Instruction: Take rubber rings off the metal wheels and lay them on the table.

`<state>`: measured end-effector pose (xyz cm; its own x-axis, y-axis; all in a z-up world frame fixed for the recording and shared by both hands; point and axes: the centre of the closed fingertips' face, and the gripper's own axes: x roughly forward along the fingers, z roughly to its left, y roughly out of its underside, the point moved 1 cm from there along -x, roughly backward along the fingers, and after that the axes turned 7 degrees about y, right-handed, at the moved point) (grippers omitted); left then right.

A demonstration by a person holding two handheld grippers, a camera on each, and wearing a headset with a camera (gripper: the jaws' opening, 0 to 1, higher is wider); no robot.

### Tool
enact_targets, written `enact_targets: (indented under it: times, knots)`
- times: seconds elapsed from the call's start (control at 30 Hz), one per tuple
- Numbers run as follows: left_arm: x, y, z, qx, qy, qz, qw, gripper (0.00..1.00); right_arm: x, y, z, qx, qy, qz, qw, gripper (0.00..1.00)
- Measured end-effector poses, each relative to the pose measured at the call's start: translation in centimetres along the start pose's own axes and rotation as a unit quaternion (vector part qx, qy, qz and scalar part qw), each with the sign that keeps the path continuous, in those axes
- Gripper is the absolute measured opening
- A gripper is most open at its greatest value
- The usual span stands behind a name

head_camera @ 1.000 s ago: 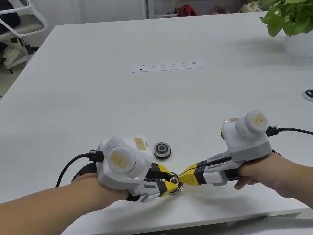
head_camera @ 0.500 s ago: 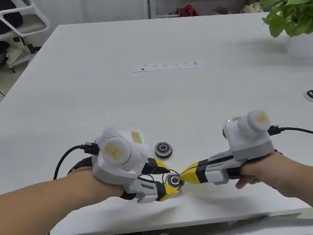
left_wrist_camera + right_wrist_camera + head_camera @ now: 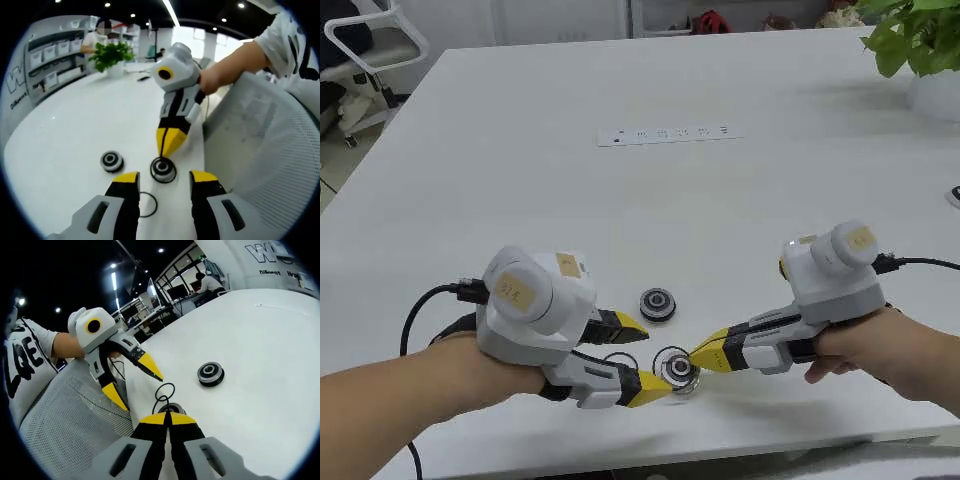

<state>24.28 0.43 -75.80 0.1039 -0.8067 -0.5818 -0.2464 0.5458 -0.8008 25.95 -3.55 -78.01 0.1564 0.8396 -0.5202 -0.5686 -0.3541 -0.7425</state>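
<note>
status. the left gripper (image 3: 648,358) has its jaws spread wide and holds nothing. a second ago these jaws were closed in on the near wheel (image 3: 163,170), meeting the right gripper's tips there. they have since opened and drawn back a little.

the right gripper (image 3: 169,421) has its jaws pressed together, tips set against the near wheel just ahead of them. whether they nip a sliver of its rim cannot be told.

task item. a thin rubber ring (image 3: 156,204) lies loose on the table (image 3: 720,200), in the gap between the left jaws and just short of the near wheel. it was not lying free a second ago. the second wheel (image 3: 111,161) sits on the table beyond the left jaw's outer side, apart from both grippers, with a dark band around it.

meaning. one ring appears to be off and laid down, so this wheel's step looks finished or nearly so. whether the near wheel carries another ring cannot be told. the second wheel appears untouched and is the likely next item.

caution. the loose ring lies close under the left jaws; a careless closing could snag it.
</note>
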Motion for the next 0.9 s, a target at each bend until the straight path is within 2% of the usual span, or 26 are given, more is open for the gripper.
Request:
enact_targets:
  times: [0.4, 0.7, 0.9]
  knots:
    - [-1.6, 0.1, 0.0, 0.001, -0.006, -0.006, 1.0, 0.45, -0.3, -0.3, 0.3, -0.005, -0.005, 0.002, 1.0, 0.0]
    - [-3.2, 0.3, 0.4, -0.004, -0.019, -0.018, 0.9997, 0.47, -0.3, -1.4, 1.1, -0.013, -0.014, -0.001, 0.9998, 0.0]
    - [-3.9, 0.7, 0.5, 0.0, -0.027, -0.016, 0.9995, 0.48, 0.1, -2.2, 1.5, -0.02, -0.022, 0.0, 0.9996, 0.0]
